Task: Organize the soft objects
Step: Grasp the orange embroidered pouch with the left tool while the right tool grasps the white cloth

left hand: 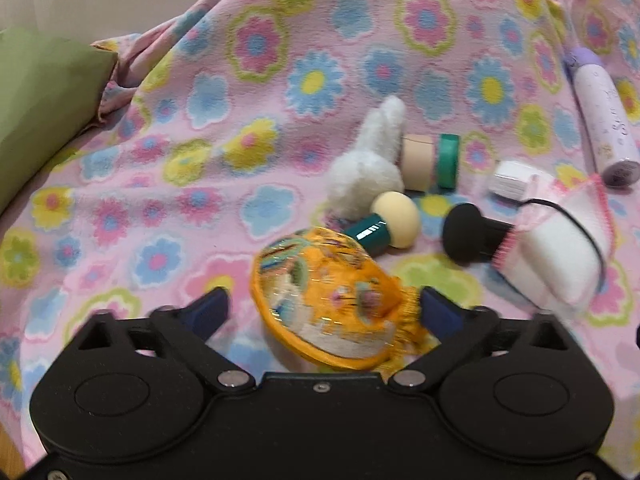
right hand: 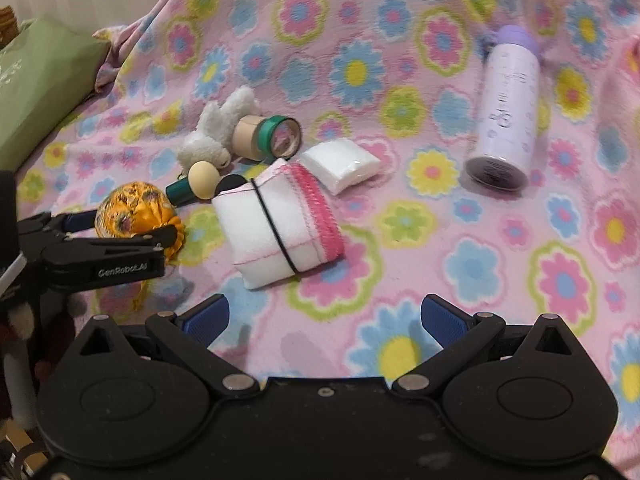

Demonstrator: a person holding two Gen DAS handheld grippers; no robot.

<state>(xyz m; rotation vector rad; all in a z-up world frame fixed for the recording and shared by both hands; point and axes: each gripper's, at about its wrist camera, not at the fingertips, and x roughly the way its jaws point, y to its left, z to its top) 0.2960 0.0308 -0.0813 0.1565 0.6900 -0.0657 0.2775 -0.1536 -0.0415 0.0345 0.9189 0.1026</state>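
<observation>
Orange pouch: satin-like embroidered pouch with a gathered, frilled neck, lying on the flowered fleece blanket, near and left of the other items.
Left gripper: left gripper has its jaws spread wide, one each side of the pouch; the right pad sits at the frilled neck, though whether it touches I cannot tell. Nothing is pinched.
Handling: likely light, soft and squashy; the glossy cloth may slide under the pads. The rounded body looks a surer hold than the loose frill, which could pull free.
Right gripper: right gripper has jaws spread, empty, over bare blanket, just near of the cloth bundle.
Cloth bundle: white folded cloth with pink stitched edge, bound by a black elastic; soft and compressible, best taken across the fold.
Further out: white plush toy, cream-headed sponge with green handle, small white packet.
Hard items: lavender bottle, far right.
Far left: green cushion.
</observation>
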